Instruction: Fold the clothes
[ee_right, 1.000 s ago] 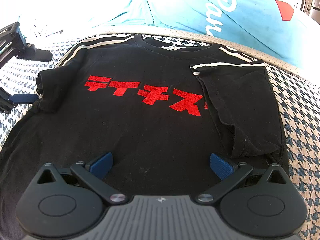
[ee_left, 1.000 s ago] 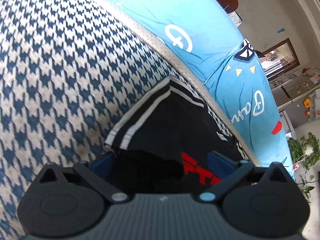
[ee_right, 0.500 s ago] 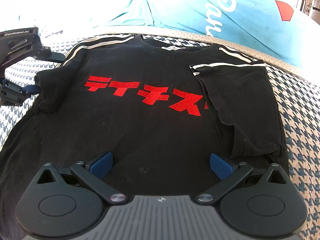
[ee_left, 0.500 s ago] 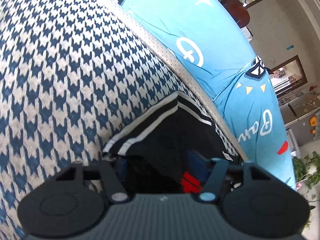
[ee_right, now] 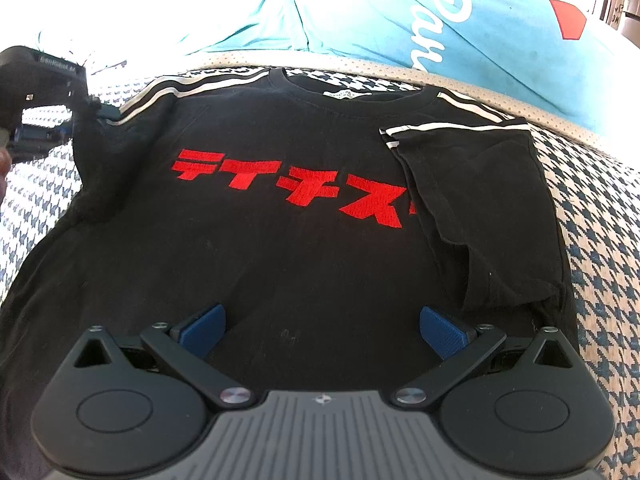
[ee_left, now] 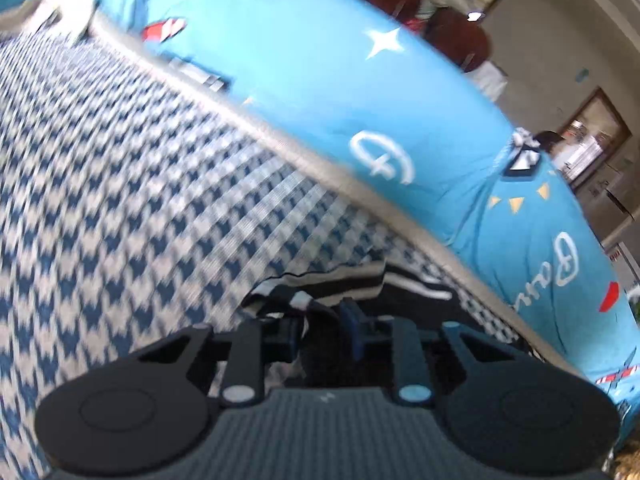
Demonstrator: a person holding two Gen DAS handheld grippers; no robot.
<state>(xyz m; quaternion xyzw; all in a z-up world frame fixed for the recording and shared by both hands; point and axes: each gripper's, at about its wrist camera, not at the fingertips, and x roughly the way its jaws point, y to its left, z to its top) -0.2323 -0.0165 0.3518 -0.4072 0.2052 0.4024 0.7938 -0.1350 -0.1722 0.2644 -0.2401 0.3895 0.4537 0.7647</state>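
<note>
The black T-shirt lies flat and face up, right in front of the right gripper. It has big red letters across the chest and two white stripes along each shoulder. The sleeve out past the right gripper's right finger is folded in over the chest. The other sleeve is far off to that gripper's left, bunched and lifted a little — the left gripper has it. Its jaws have just been closing, and now the blue pads pinch the striped sleeve edge between them. The right gripper's jaws stand wide apart above the lower part of the shirt, with nothing between them.

I count one black shirt, two grippers, two sleeves and one row of red letters.

The shirt rests on a cover with a blue and white tooth pattern. Beyond the left gripper, past a pale dotted edge strip, lies a bright blue cloth with white letters, a white star and small red shapes. Farther off in the room — up and to the left gripper's right — I see a beige wall and a brown-framed opening. The left wrist view is blurred.
</note>
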